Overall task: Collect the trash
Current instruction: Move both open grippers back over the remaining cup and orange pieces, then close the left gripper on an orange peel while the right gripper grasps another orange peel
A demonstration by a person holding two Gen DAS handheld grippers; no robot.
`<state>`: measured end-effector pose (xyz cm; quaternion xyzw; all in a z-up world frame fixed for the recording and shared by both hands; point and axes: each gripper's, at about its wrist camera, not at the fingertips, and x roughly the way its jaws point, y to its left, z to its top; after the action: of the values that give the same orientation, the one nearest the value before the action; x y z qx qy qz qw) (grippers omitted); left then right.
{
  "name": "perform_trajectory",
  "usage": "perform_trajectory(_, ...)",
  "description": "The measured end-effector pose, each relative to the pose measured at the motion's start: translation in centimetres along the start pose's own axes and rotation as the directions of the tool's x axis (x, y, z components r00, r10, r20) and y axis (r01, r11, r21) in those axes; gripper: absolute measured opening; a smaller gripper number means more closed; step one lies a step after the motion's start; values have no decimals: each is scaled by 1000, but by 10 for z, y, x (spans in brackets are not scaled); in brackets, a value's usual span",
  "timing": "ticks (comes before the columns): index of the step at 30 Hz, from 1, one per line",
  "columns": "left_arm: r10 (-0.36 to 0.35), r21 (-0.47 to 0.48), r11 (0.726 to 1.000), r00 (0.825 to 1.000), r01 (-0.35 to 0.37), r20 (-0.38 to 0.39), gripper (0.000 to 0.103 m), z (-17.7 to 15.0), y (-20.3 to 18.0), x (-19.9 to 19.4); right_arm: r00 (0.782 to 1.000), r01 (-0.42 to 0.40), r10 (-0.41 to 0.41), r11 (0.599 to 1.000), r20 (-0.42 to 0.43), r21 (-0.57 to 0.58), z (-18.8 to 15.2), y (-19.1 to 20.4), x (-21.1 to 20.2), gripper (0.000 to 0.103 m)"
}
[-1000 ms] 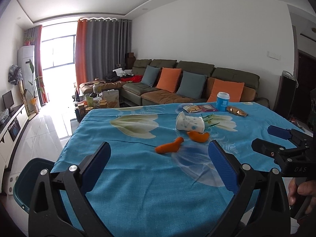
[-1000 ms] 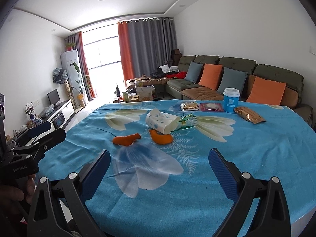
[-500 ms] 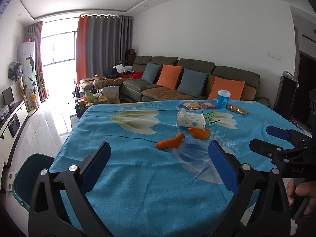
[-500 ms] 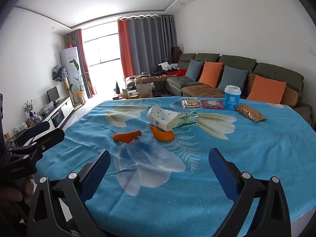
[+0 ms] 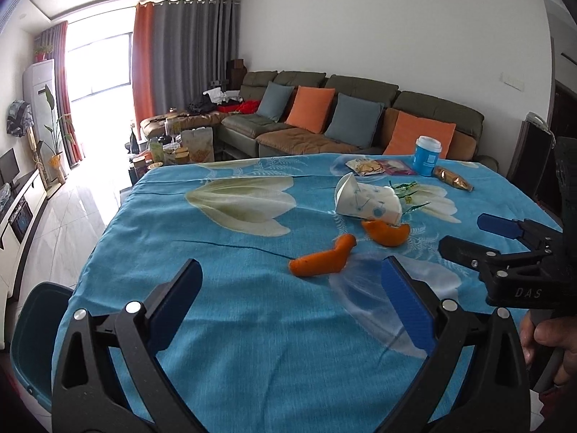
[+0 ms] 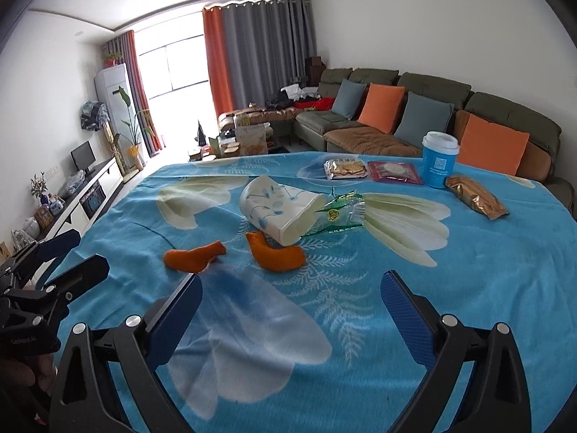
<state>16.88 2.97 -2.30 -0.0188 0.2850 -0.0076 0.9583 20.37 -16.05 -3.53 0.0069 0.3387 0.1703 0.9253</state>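
Matt woven tablecloth (image 6: 360, 324); crinkly glossy gold wrapper (image 6: 476, 196).

Left of the left gripper's fingers, the dark green bin (image 5: 34, 339) is cut by the picture's edge and partly hidden behind the tablecloth (image 5: 230, 328). The hand (image 5: 550, 350) gripping the right gripper (image 5: 479, 240) runs off the right edge. Ahead of the right gripper, the clear wrapper (image 6: 337, 214) lies partly behind the tipped paper cup (image 6: 279, 213); its print is too small to read. The left gripper (image 6: 68, 256) is cropped at the left edge.
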Motion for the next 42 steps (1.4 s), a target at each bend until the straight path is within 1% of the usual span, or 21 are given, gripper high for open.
perform_trajectory(3,1,7,1000,999,-1,-34,97,7,0,17,1000,-8,7,1000,-31,-11,7,2,15,93)
perform_trajectory(7,-4,29,1000,996,7,-86,97,15,-4,39,996,-18,15,999,-90,-27,14,3,35,86)
perform_trajectory(8,-18,35,999,994,22,-109,97,16,-6,46,994,-27,24,999,-106,-28,15,3,41,84)
perform_trajectory(12,-23,62,998,985,34,-171,97,17,-14,69,985,-54,49,998,-165,-28,18,0,58,71)
perform_trajectory(15,-38,69,996,979,52,-199,97,17,-17,82,979,-75,69,997,-193,-21,19,-1,66,67)
perform_trajectory(16,-44,67,996,976,59,-213,97,17,-17,86,977,-87,82,996,-199,-17,19,-1,68,63)
perform_trajectory(18,-65,48,996,969,79,-239,97,17,-18,95,973,-103,97,995,-208,-16,19,-1,70,59)
perform_trajectory(20,-70,45,995,961,85,-268,96,16,-19,102,968,-121,117,993,-221,-7,19,-1,74,54)
perform_trajectory(22,-79,41,995,951,96,-299,91,15,-21,111,967,-121,118,993,-227,-2,20,-2,77,43)
perform_trajectory(24,-82,35,995,947,98,-311,88,15,-21,116,966,-130,128,992,-226,6,19,-3,76,41)
perform_trajectory(26,-96,25,994,945,109,-313,86,15,-22,120,964,-144,143,990,-224,11,19,-4,75,36)
perform_trajectory(28,-102,24,993,943,116,-316,81,15,-23,123,963,-153,150,988,-225,4,18,-2,73,30)
perform_trajectory(30,-117,25,991,937,132,-330,74,14,-25,126,962,-160,156,987,-224,1,17,-2,71,26)
perform_trajectory(31,-118,24,991,935,134,-334,74,14,-25,127,961,-163,159,987,-225,1,16,-2,70,25)
perform_trajectory(34,-125,12,991,936,136,-329,67,15,-24,128,961,-177,175,984,-216,11,14,-4,63,22)
perform_trajectory(35,-126,9,991,937,136,-326,57,16,-24,128,960,-183,182,983,-213,16,13,-5,60,22)
perform_trajectory(36,-132,4,990,937,141,-323,50,15,-23,127,959,-191,191,981,-210,22,12,-6,58,22)
perform_trajectory(39,-151,-7,988,936,157,-319,41,15,-21,126,958,-200,203,979,-201,33,10,-7,51,22)
perform_trajectory(42,-171,-19,985,934,173,-313,34,14,-21,123,958,-205,210,978,-194,44,10,-7,47,22)
